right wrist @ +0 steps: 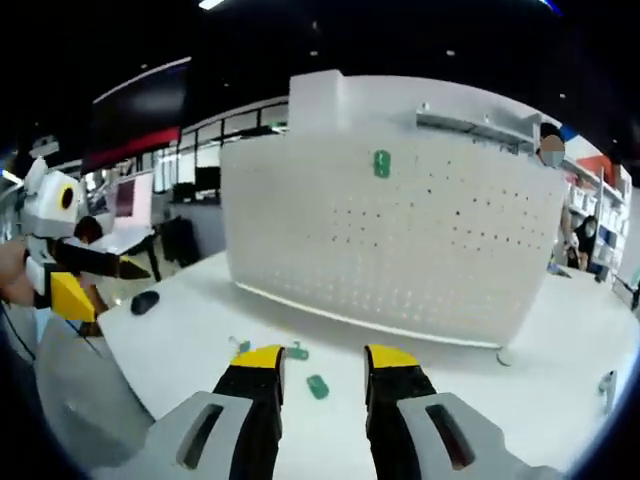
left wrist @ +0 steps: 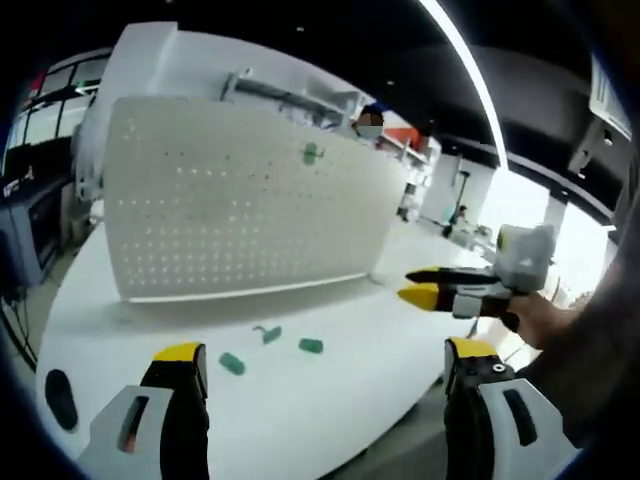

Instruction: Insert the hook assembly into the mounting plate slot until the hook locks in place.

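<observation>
Both grippers, left and right, hover open and empty over the table, probably lining up on the loose green hooks below the pegboard.

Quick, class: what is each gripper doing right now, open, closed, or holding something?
Left gripper: open, holding nothing.
Right gripper: open, holding nothing.

Left gripper hangs open over the white table, three green hook pieces loose ahead; one green hook sits on the upright pegboard; right gripper at the right
</observation>
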### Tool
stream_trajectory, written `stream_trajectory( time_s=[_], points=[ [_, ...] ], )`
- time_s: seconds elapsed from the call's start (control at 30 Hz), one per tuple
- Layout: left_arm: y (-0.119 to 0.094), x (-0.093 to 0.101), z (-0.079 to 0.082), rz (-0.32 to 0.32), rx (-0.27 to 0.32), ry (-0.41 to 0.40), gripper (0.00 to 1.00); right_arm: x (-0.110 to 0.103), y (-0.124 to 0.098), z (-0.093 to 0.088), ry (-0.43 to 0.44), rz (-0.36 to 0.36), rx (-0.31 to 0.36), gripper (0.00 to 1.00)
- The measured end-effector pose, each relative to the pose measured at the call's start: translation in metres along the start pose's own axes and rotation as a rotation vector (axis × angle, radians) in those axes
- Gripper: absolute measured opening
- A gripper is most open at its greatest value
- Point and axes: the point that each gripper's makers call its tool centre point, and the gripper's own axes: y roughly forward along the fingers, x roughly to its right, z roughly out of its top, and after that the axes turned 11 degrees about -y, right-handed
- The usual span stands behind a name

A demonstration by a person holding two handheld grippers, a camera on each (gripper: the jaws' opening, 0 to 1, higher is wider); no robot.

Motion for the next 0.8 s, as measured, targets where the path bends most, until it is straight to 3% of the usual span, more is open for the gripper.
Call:
stream_trajectory(
  time_s=[0.2, 0.43, 0.8],
  points=[
    [0.002, -0.003, -0.013, -0.001, -0.031, -0.009, 0.99, -0.016, -0.020, -0.028, 0.031, 0.036, -0.060, 0.33],
    [0.010, -0.006, -0.027, -0.005, -0.063, -0.021, 0.99, -0.021, -0.033, -0.042, 0.054, 0.053, -0.097, 0.32],
    [0.027, -0.008, -0.051, -0.042, -0.151, 0.100, 0.95, -0.014, -0.039, -0.054, 0.069, 0.037, -0.137, 0.32]
  ],
)
